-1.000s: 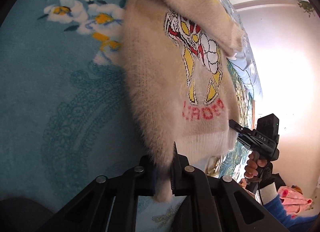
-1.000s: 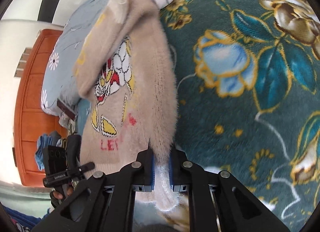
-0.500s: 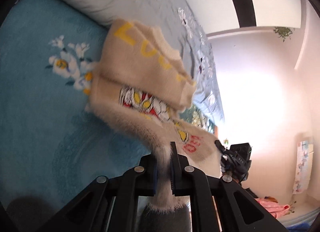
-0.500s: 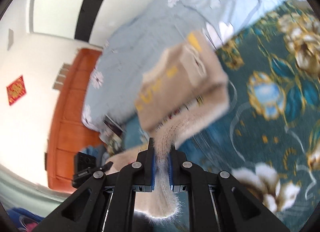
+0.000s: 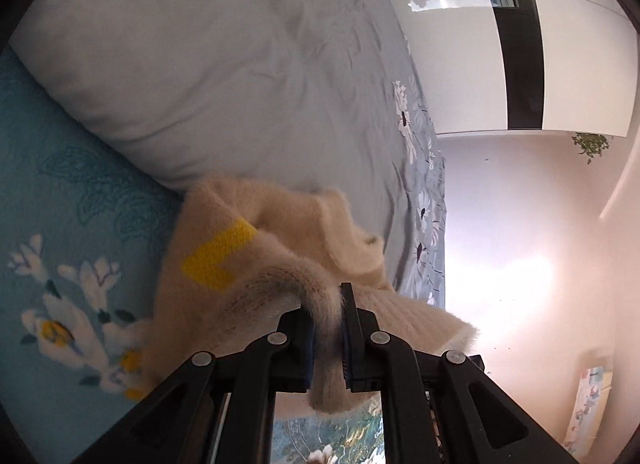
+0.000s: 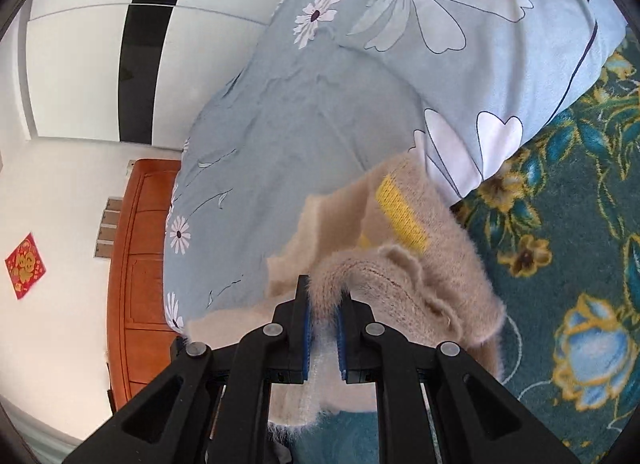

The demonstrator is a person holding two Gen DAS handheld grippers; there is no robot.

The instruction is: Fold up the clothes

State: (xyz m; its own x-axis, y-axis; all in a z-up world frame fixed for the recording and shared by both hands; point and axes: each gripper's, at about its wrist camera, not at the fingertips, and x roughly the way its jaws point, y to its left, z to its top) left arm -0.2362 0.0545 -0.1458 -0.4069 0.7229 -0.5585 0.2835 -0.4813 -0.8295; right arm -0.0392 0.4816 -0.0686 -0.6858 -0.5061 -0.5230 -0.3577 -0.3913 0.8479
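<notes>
Both tongs, left tongs (image 5: 327, 338) and right tongs (image 6: 323, 338), clamp beige sweater (image 5: 240, 264) hem; grey quilt (image 5: 224, 64) at twelve o'clock.

Left gripper (image 5: 326, 328) and right gripper (image 6: 323, 324) both seemingly clamped, pointing downward.

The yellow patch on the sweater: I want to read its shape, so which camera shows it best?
The left wrist view. There the yellow patch lies flat and unobstructed as an L shape on the sweater. In the right wrist view the patch is foreshortened into a slanted bar, its lower end tucked behind a fold.
</notes>
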